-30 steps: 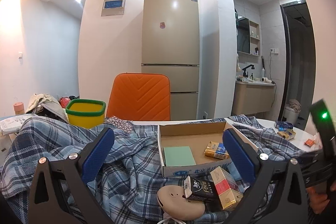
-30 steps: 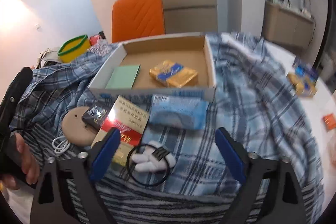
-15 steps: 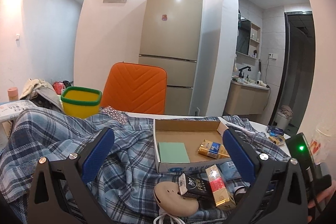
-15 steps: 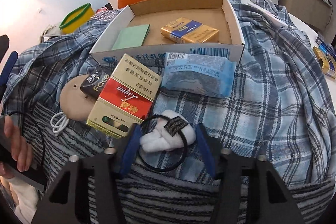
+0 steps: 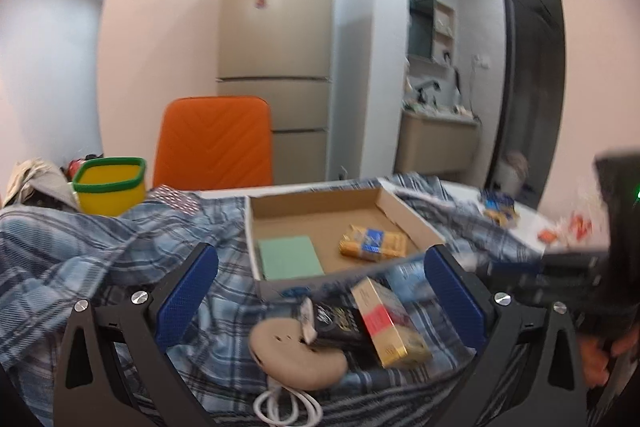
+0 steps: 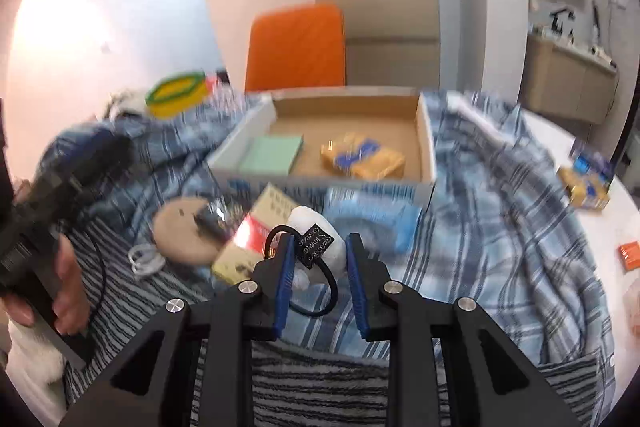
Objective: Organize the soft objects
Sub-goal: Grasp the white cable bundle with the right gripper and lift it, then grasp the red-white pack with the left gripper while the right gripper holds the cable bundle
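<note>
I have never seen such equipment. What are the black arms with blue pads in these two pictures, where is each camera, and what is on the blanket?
There is no robot. A person holds two hand-held grippers, and each carries a camera looking forward along its two fingers.

In the left view, the left gripper is open and holds nothing. In the right view, the right gripper is shut on a white hair tie with a black loop.

On the plaid blanket lie a cardboard box, a red and gold pack, a beige round thing and a blue packet.

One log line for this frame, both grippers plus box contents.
right gripper: shut on white hair tie | left gripper: open, holding nothing | box: green pad, yellow pack
</note>
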Available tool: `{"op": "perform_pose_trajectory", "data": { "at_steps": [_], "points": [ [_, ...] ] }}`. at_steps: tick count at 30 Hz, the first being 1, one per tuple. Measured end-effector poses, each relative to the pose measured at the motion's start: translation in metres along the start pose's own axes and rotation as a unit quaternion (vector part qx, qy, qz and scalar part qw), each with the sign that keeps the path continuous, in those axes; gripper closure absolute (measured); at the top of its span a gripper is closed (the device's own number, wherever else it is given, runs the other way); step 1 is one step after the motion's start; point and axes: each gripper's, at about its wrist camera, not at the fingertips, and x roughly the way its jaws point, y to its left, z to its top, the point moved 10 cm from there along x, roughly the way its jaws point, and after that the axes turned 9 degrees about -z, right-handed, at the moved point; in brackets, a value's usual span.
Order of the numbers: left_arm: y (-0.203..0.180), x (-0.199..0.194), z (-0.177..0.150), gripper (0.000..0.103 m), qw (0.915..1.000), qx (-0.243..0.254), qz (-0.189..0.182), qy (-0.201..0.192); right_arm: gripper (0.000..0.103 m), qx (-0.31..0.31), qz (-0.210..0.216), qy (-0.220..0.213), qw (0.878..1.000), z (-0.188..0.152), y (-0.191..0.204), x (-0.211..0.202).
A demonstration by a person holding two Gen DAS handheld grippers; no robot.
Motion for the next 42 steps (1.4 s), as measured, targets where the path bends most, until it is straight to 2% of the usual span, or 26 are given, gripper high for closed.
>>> {"op": "perform_pose_trajectory", "data": {
  "at_steps": [2, 4, 6, 9, 14, 23, 26, 29, 33, 37, 38, 39, 41, 42],
  "points": [
    [-0.008, 0.006, -0.006, 0.002, 0.9998, 0.015, -0.006, 0.015, 0.076, 0.012, -0.012, -0.040, 0.999, 0.008, -0.007, -0.013],
    [-0.014, 0.013, -0.014, 0.008, 0.9988, 0.019, -0.023, 0.040, 0.076, 0.026, -0.034, -0.063, 0.997, 0.014, -0.016, -0.020],
    [-0.018, 0.020, -0.023, 0.014, 0.9963, 0.008, -0.047, 0.072, 0.076, 0.040, -0.062, -0.068, 0.995, 0.014, -0.026, -0.021],
    [-0.025, 0.031, -0.040, 0.021, 0.9876, -0.021, -0.090, 0.127, 0.076, 0.051, -0.052, -0.066, 0.995, 0.014, -0.030, -0.018],
    [-0.032, 0.039, -0.058, 0.022, 0.9776, -0.038, -0.111, 0.175, 0.076, 0.072, -0.042, -0.054, 0.995, 0.011, -0.039, -0.013],
    [-0.051, 0.050, -0.087, 0.047, 0.9421, -0.087, -0.193, 0.260, 0.076, 0.075, -0.032, -0.049, 0.995, 0.006, -0.037, -0.011],
    [-0.049, 0.054, -0.090, 0.052, 0.9404, -0.094, -0.187, 0.268, 0.076, 0.068, -0.033, -0.054, 0.996, 0.007, -0.034, -0.013],
    [-0.044, 0.056, -0.087, 0.053, 0.9390, -0.116, -0.190, 0.262, 0.075, 0.064, -0.035, -0.057, 0.996, 0.007, -0.033, -0.014],
    [-0.037, 0.060, -0.086, 0.052, 0.9294, -0.162, -0.201, 0.264, 0.075, 0.060, -0.035, -0.057, 0.996, 0.007, -0.031, -0.014],
    [-0.041, 0.060, -0.086, 0.053, 0.9223, -0.176, -0.216, 0.268, 0.075, 0.056, -0.038, -0.063, 0.996, 0.008, -0.029, -0.017],
    [-0.040, 0.061, -0.087, 0.059, 0.9219, -0.179, -0.213, 0.269, 0.075, 0.054, -0.038, -0.065, 0.996, 0.008, -0.029, -0.018],
    [-0.040, 0.062, -0.088, 0.073, 0.9208, -0.183, -0.213, 0.271, 0.075, 0.051, -0.037, -0.066, 0.996, 0.008, -0.027, -0.018],
    [-0.042, 0.062, -0.088, 0.078, 0.9131, -0.196, -0.231, 0.273, 0.075, 0.047, -0.039, -0.065, 0.996, 0.008, -0.026, -0.017],
    [-0.042, 0.061, -0.087, 0.080, 0.9142, -0.193, -0.232, 0.270, 0.075, 0.045, -0.040, -0.064, 0.996, 0.007, -0.025, -0.017]
  ]
}}
